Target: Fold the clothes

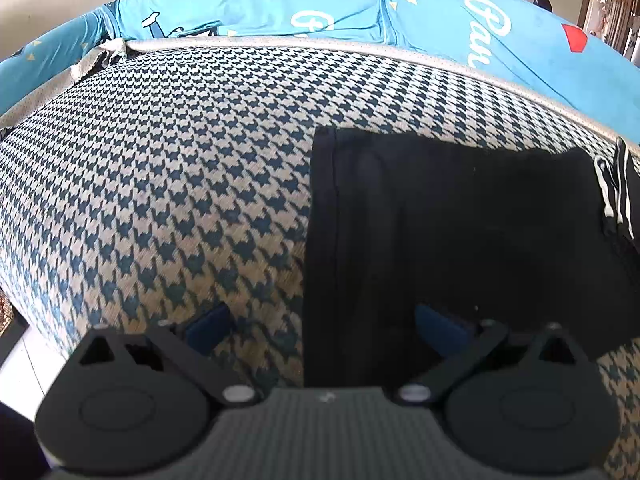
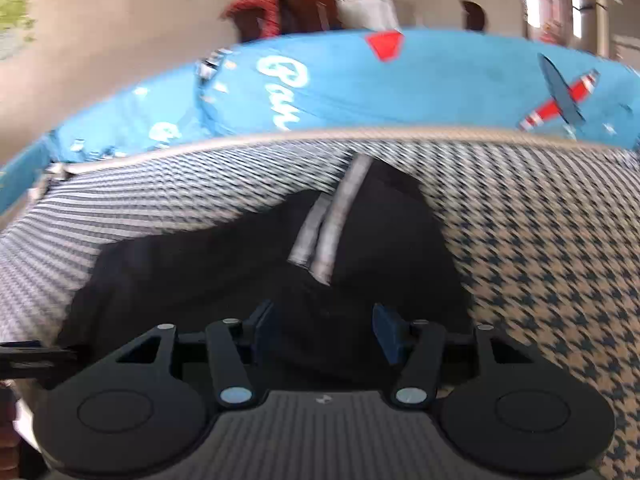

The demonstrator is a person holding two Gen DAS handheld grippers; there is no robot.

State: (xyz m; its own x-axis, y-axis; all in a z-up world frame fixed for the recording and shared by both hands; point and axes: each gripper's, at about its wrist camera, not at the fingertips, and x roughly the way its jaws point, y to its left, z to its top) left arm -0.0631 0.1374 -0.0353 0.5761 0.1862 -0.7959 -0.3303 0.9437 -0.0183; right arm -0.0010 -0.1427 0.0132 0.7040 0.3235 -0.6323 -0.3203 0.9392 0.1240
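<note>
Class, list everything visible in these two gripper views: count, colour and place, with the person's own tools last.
Black garment: one, black with white stripes, lying on the houndstooth cover.
Houndstooth cover: one, dark teal and beige, spread under the garment.
Blue sheet: one, bright blue with white lettering and cartoon prints, behind the cover.
Left gripper: one, black with blue fingers, open over the garment's left edge.
Right gripper: one, black with blue fingers, straddling the garment; grip unclear.
</note>
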